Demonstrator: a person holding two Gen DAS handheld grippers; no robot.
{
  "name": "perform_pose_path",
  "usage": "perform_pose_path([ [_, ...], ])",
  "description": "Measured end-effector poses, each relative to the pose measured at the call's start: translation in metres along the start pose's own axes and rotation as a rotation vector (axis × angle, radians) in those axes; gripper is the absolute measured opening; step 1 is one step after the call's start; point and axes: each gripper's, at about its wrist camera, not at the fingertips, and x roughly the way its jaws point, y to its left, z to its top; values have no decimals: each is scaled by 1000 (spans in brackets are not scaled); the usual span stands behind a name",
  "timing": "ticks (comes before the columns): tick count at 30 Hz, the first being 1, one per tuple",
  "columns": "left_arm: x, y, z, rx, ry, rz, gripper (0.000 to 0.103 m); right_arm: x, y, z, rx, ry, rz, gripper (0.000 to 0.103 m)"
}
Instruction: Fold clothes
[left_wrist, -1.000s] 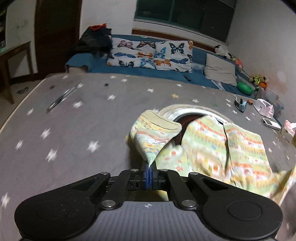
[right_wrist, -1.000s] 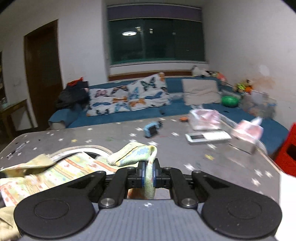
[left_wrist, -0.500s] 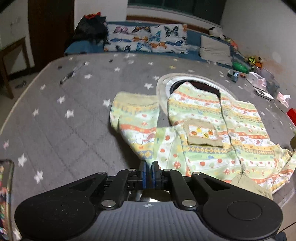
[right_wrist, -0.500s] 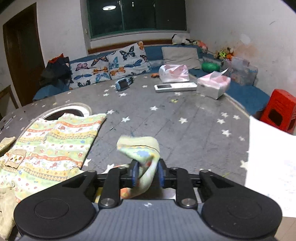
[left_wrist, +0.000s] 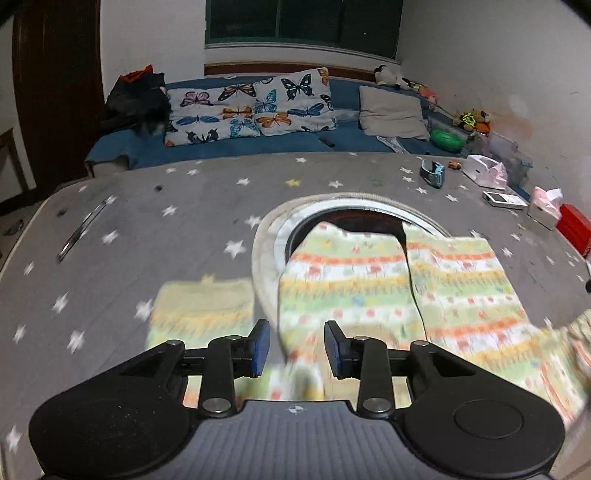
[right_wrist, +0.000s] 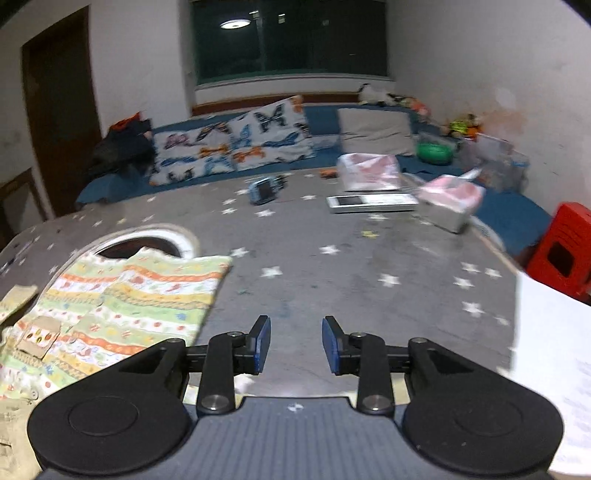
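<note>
A small yellow-green patterned garment (left_wrist: 388, 291) lies spread flat on the grey star-print table (left_wrist: 166, 236), partly over a round hole in the tabletop. One sleeve (left_wrist: 199, 314) lies out to the left. My left gripper (left_wrist: 297, 349) is open just above the garment's near edge, with cloth showing between the jaws but not gripped. In the right wrist view the garment (right_wrist: 122, 299) lies to the left, and my right gripper (right_wrist: 295, 345) is open and empty over bare table beside it.
The round hole (left_wrist: 351, 218) has a pale rim. A metal strip (left_wrist: 83, 227) lies at far left. A remote (right_wrist: 373, 202), tissue boxes (right_wrist: 450, 199), a small blue gadget (right_wrist: 264, 190) and white paper (right_wrist: 554, 369) lie on the right. A red stool (right_wrist: 565, 251) stands beyond the table edge.
Both grippers have opened and let go of the garment's sleeves. The garment now lies flat on the table, and both grippers have pulled back a little.
</note>
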Motion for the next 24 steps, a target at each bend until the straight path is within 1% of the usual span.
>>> perform_pose_path([
  [4,39,-9,19,12,1,-12,35,27,22,4,-38,32,52,31],
  [7,66,-14,31,29,2,3,35,46,35,8,-55,57,80,31],
  [9,82,-14,36,43,4,14,41,56,42,10,-65,68,95,31],
  [10,90,-15,39,48,6,24,41,59,44,11,-69,72,100,31],
  [15,115,-13,44,60,21,29,41,78,56,18,-107,85,115,31],
  [18,125,-13,45,68,32,10,38,86,59,23,-106,90,123,31],
  [19,128,-13,45,69,40,-2,35,88,59,23,-105,90,123,31],
  [21,132,-14,45,67,50,-26,14,92,61,25,-107,91,124,31],
  [23,132,-14,45,60,55,-51,6,94,62,26,-110,91,125,31],
  [24,129,-15,44,55,48,-69,4,95,62,27,-111,91,125,31],
])
